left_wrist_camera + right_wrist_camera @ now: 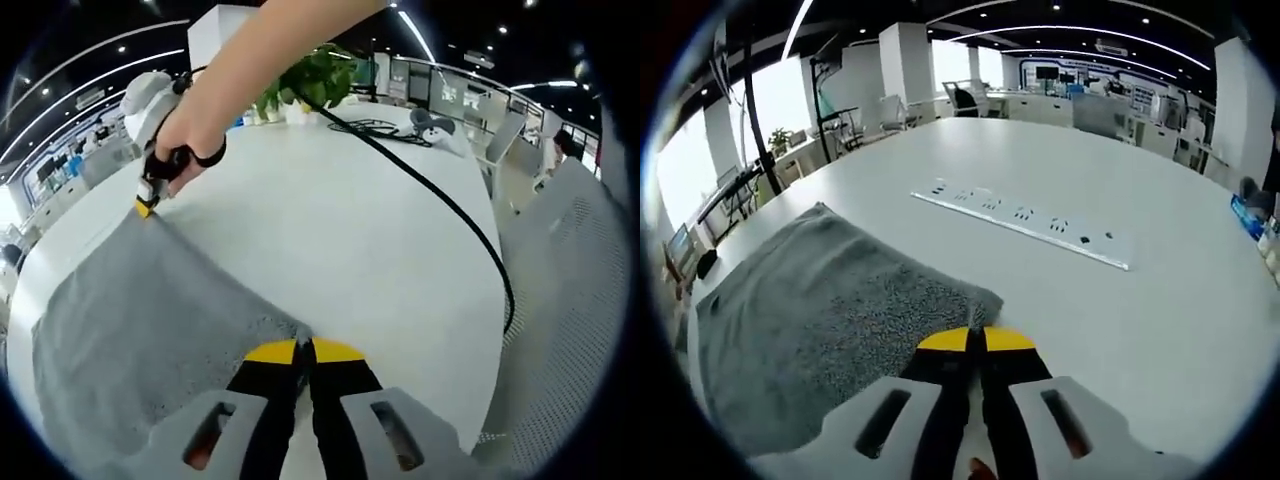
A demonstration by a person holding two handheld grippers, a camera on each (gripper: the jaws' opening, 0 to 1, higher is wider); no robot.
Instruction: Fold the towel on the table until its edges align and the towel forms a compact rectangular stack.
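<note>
Lying flat, grey towel (140, 330), corners pinched by both tongs (304, 350)

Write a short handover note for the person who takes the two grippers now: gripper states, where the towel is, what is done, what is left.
Left gripper: shut on a near corner of the towel.
Right gripper: shut on another towel corner; from the left gripper view it is at the far corner, held by a hand.
Towel: grey, lying spread on the white table.
Done: both corners gripped.
Left: every fold; align edges into a compact rectangle.
</note>
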